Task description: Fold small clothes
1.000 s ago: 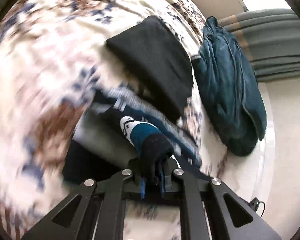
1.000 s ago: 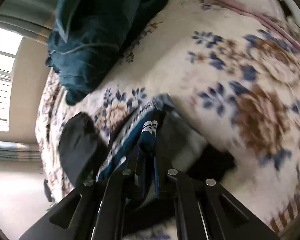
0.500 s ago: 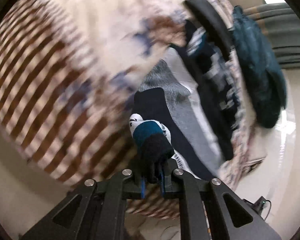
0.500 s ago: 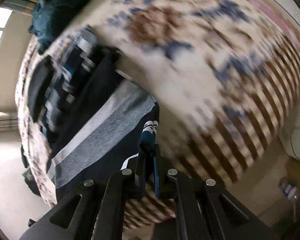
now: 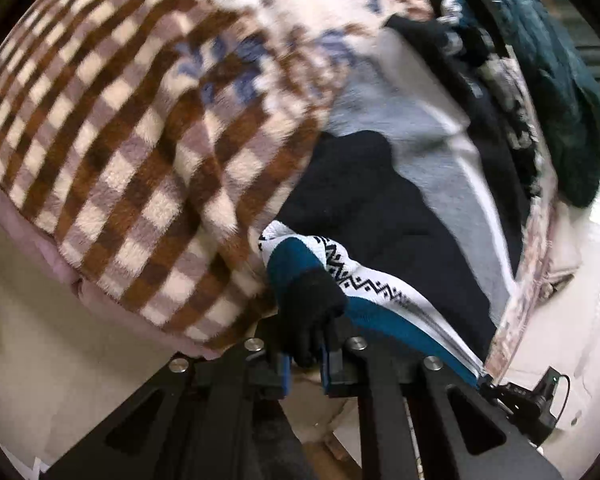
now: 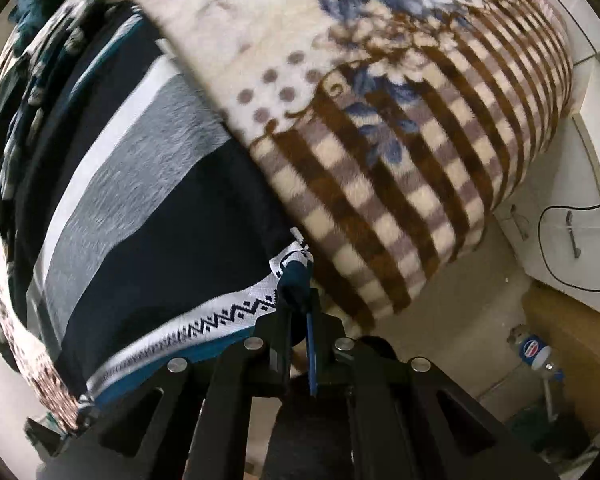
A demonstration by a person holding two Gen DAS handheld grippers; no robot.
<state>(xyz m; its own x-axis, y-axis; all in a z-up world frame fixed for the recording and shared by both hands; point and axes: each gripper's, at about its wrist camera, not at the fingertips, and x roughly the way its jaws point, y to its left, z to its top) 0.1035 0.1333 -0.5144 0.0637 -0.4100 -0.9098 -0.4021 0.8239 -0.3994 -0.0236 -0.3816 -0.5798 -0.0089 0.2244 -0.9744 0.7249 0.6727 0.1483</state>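
A knitted sweater (image 5: 384, 216) with navy, grey, white and teal bands lies stretched over the bed's front edge; it also shows in the right wrist view (image 6: 148, 216). My left gripper (image 5: 306, 354) is shut on its black hem corner (image 5: 308, 308), beside the teal and white patterned band. My right gripper (image 6: 298, 316) is shut on the other hem corner (image 6: 294, 272). Both grippers hold the hem just past the bed's edge.
The bed carries a floral and brown-checked blanket (image 5: 140, 128), also in the right wrist view (image 6: 400, 128). A dark teal garment (image 5: 560, 92) and other clothes lie at the far side. White furniture with a cable (image 6: 572, 240) and a bottle (image 6: 534, 350) stand right of the bed.
Both grippers have pulled the sweater's hem back from mid-bed to the front edge, and the sweater now lies stretched out flat. The grips have not changed.
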